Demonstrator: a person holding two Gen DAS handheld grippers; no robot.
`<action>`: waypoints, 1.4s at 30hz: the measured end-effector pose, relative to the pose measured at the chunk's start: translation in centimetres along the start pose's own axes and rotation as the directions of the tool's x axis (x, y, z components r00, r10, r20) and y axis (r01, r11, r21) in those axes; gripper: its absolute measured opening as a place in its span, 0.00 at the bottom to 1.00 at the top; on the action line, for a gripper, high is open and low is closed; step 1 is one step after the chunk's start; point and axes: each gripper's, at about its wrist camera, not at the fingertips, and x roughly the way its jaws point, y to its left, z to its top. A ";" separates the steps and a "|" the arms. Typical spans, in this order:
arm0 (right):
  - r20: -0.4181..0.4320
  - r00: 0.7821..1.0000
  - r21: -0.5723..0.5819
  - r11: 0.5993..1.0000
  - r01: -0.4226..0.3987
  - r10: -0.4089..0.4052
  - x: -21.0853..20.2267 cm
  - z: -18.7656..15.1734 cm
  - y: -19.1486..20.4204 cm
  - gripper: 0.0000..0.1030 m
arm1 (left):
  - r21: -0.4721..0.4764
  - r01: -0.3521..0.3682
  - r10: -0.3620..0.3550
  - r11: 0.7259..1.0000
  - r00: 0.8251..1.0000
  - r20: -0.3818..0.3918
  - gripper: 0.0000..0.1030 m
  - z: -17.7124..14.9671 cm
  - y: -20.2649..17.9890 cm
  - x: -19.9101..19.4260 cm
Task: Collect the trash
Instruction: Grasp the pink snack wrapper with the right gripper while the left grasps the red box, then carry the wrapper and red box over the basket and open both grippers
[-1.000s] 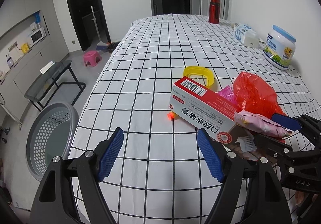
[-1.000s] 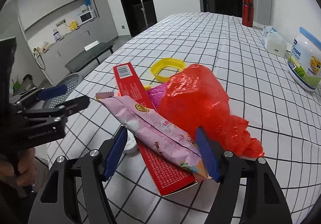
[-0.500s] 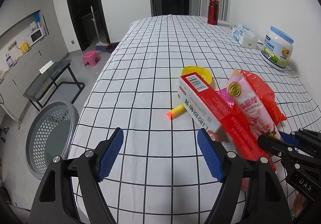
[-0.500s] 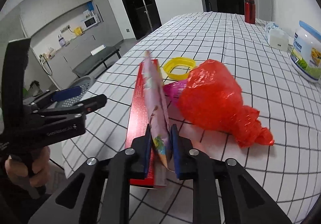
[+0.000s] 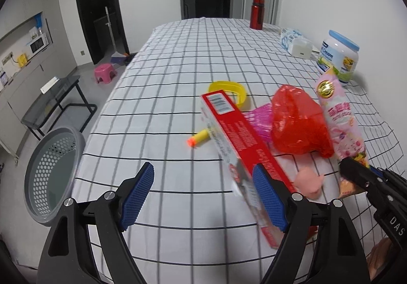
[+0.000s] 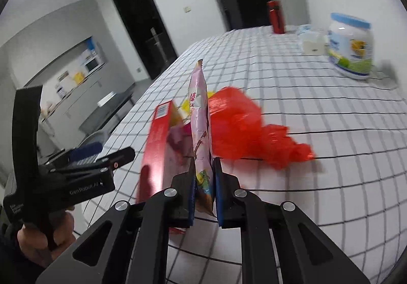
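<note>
two grippers over a checked table (image 5: 178,60) strewn with trash.
right gripper (image 6: 204,179): jaws closing, pads pinching the lower end of a pink snack packet (image 6: 201,116), which stands upright above a long red box (image 5: 236,131) and beside a red plastic bag (image 5: 297,121). left gripper (image 5: 203,190): jaws opening, fingers spread wide, nothing between them; a grey basket (image 5: 51,172) stands on the floor at left.

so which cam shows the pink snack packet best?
Left wrist: the pink snack packet shows its printed face, bottom end in the right hand-held gripper. Right wrist sees it edge-on, clamped between closing pads.
</note>
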 end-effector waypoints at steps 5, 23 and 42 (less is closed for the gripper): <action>0.030 0.997 0.034 0.997 0.067 -0.068 -1.1 -0.8 -1.8 0.12 | 0.014 0.026 -0.025 1.000 0.999 -0.022 0.77 0.2 -2.0 0.5; 0.062 0.992 0.093 0.991 0.101 -0.107 -2.6 -2.8 -4.7 0.12 | -0.024 -0.060 0.057 0.998 0.990 -0.129 0.75 1.0 -4.8 4.6; 0.043 0.994 0.069 0.993 0.094 -0.097 -1.5 -2.8 -2.1 0.12 | -0.044 -0.008 0.005 0.999 0.998 -0.067 0.34 0.0 -0.7 1.5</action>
